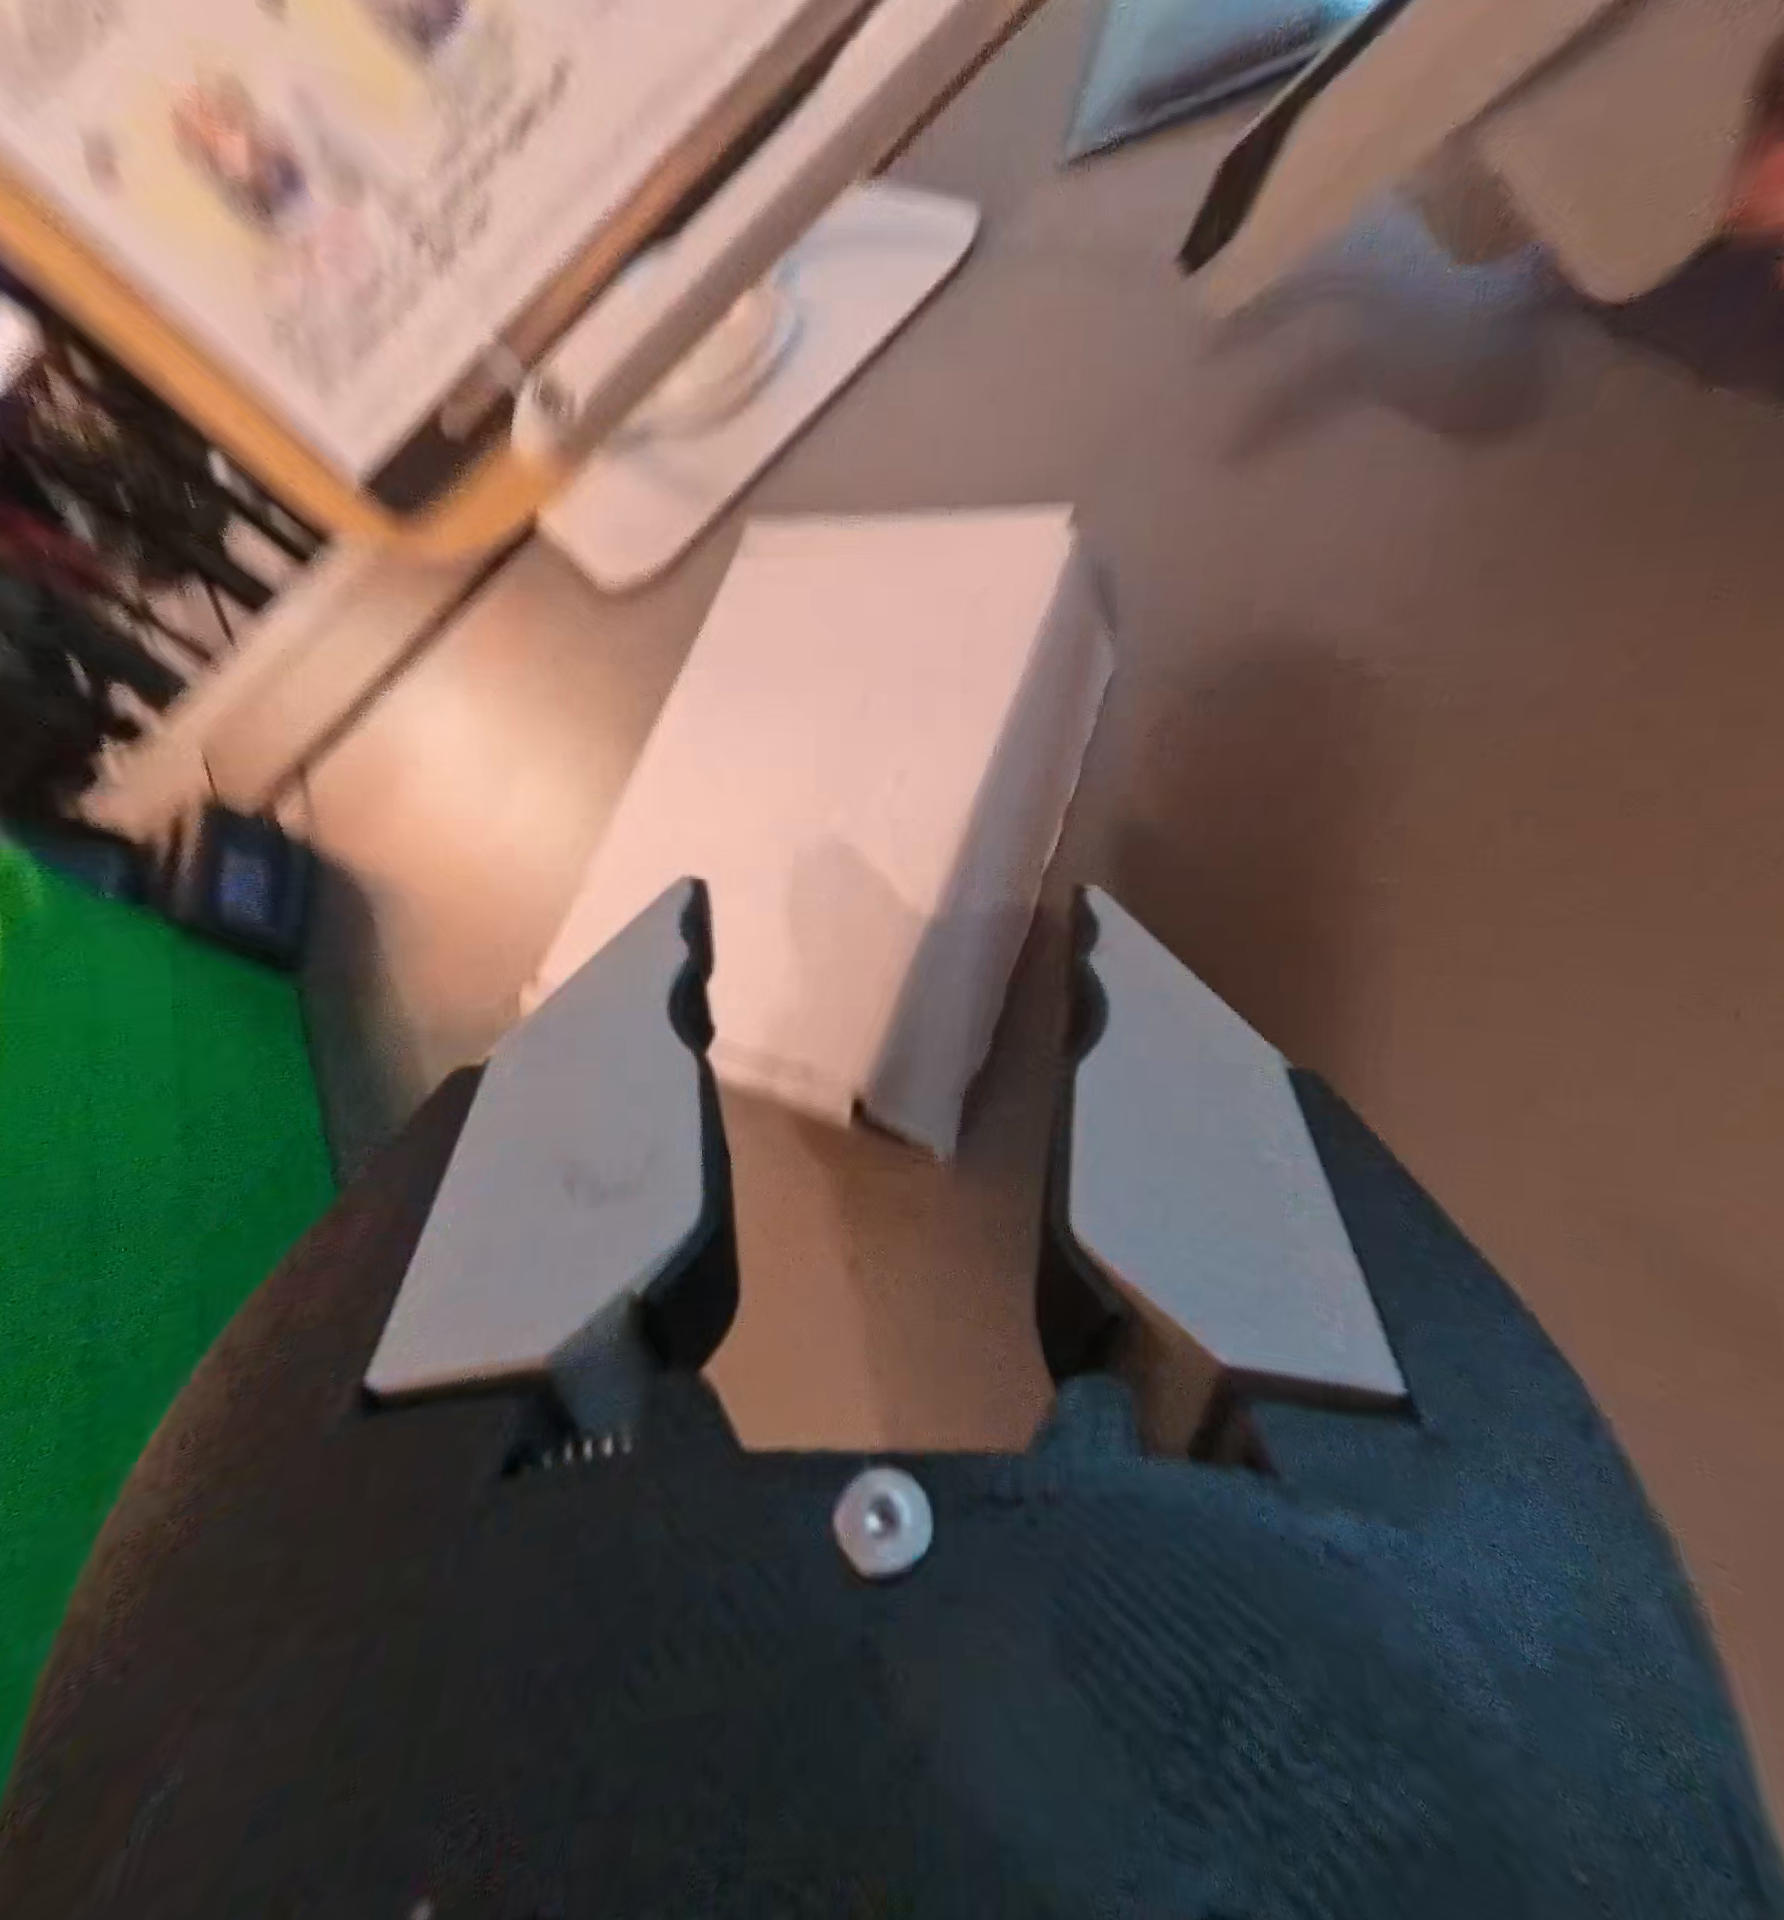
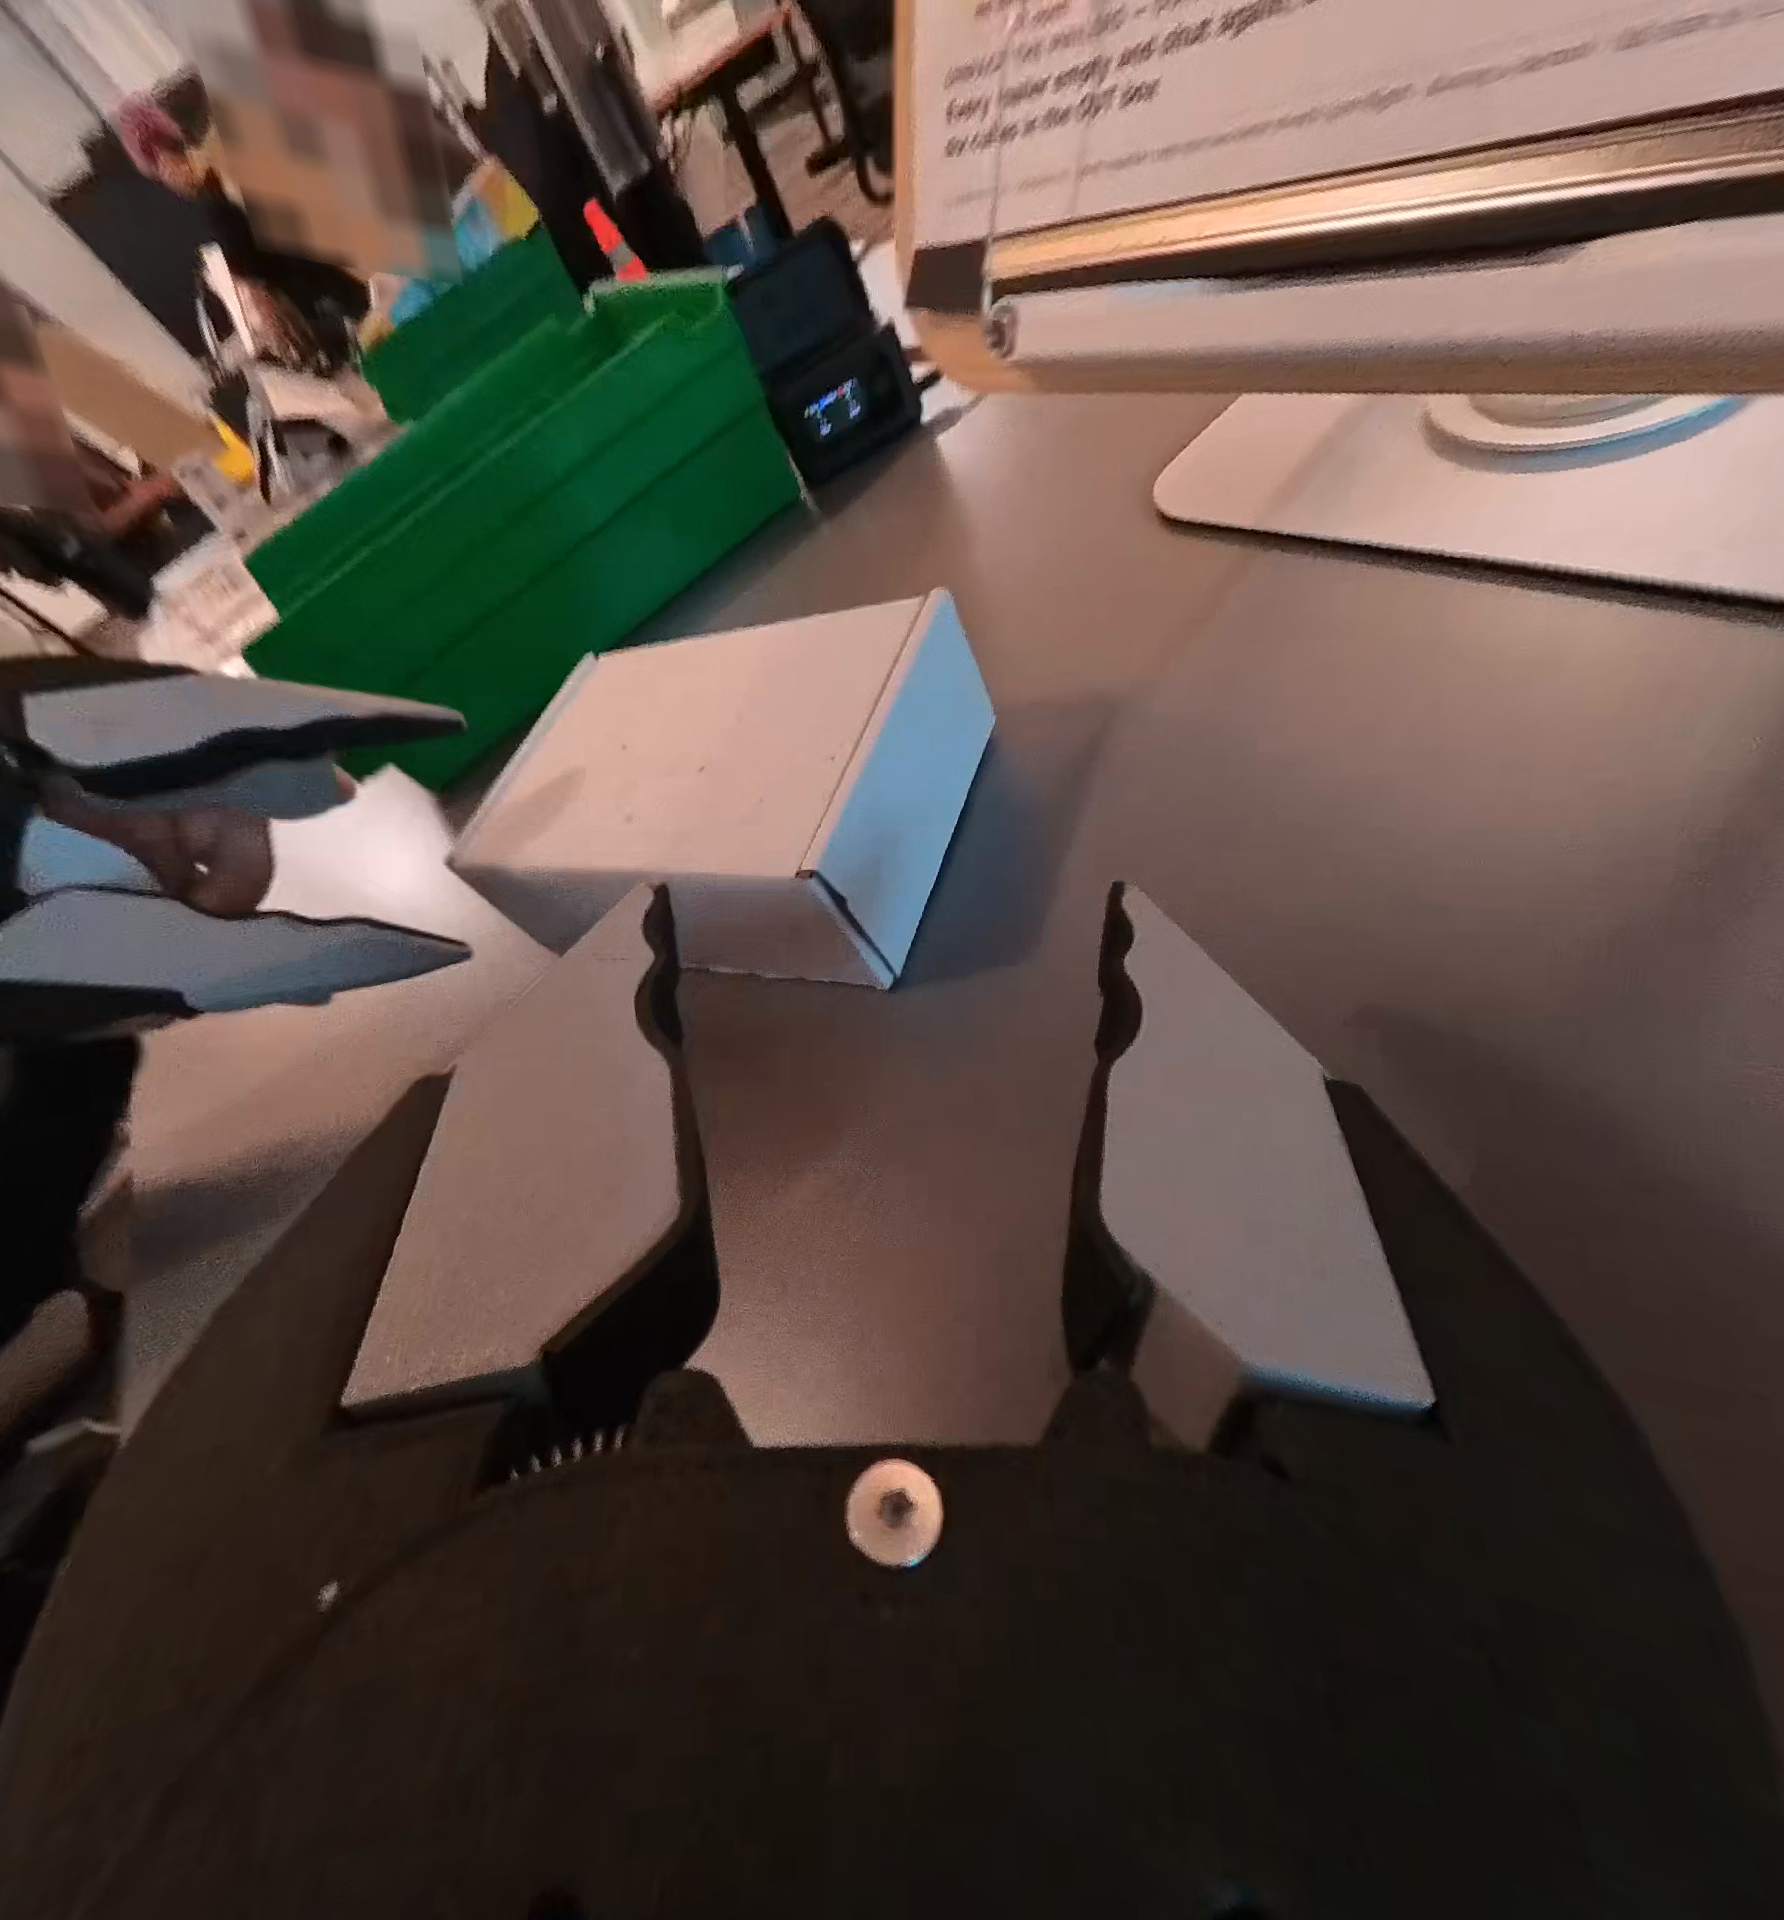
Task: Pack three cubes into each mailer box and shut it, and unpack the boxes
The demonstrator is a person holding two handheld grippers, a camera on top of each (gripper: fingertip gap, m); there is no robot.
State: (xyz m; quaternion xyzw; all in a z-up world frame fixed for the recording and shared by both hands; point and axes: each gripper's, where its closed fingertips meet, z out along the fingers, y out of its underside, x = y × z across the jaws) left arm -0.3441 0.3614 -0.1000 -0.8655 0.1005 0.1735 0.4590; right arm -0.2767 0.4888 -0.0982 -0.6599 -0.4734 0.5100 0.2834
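Note:
A closed white mailer box (image 1: 846,790) lies on the grey-brown table; it also shows in the right wrist view (image 2: 732,779). My left gripper (image 1: 888,914) is open and empty, its tips just short of the box's near end. It also shows at the left of the right wrist view (image 2: 452,831), open, left of the box. My right gripper (image 2: 888,914) is open and empty, just in front of the box's near corner. It also shows blurred at the top right of the left wrist view (image 1: 1387,177). No cubes are in view.
A green bin (image 2: 535,540) stands left of and behind the box, also at the left edge of the left wrist view (image 1: 119,1195). A small black device (image 2: 836,405) sits beside it. A monitor's white foot (image 2: 1490,488) and sign board (image 1: 348,208) stand behind.

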